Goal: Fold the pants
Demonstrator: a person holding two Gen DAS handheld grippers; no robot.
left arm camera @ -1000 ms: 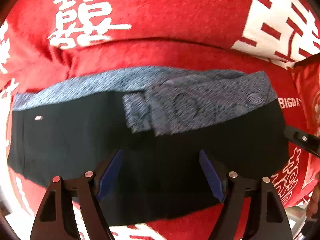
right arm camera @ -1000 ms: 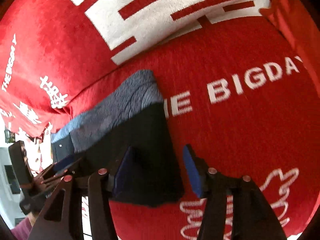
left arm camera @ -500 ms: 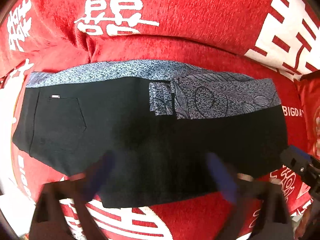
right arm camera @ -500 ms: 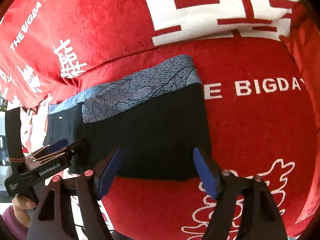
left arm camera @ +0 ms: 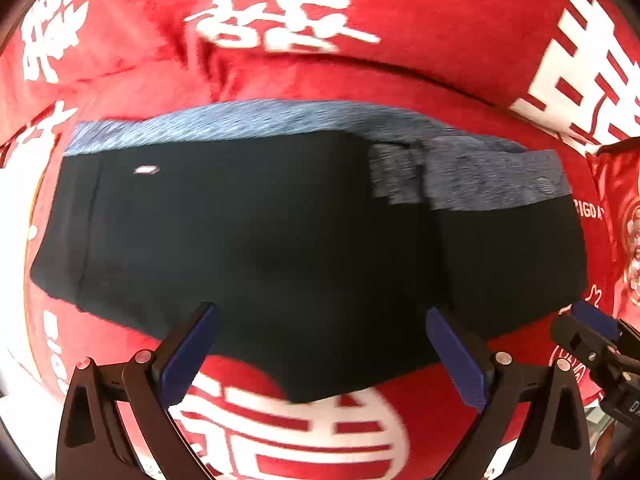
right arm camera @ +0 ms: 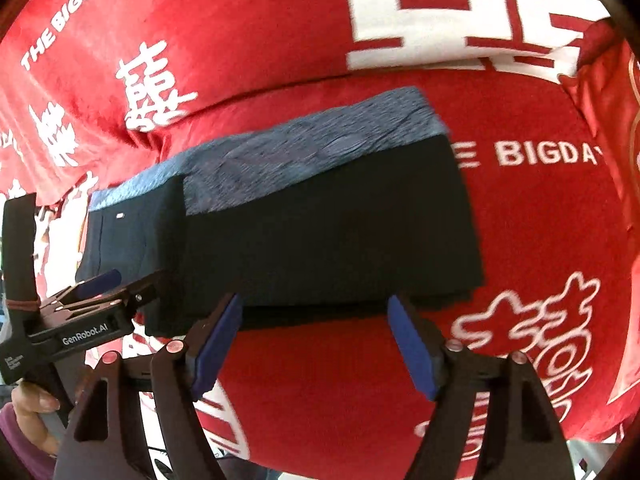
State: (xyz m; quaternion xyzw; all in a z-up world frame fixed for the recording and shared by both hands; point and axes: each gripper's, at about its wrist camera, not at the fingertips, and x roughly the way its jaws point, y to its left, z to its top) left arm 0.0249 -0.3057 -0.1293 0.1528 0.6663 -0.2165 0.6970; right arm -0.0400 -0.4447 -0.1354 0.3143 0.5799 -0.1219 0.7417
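We see black pants [left arm camera: 280, 240] lying folded on a big red cloth [left arm camera: 400, 20] with white letters.

The pants have a blue-gray patterned band [left arm camera: 248, 120] along the far edge. Our left gripper [left arm camera: 320, 344] and right gripper [right arm camera: 316, 336] are both wide open, holding nothing, at the near edge of the pants.

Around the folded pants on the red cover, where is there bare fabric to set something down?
Bare red cover lies right of the pants, around the BIGDAY lettering, and behind the grey waistband. The near edge is crowded: both open tongs, left and right, sit there.
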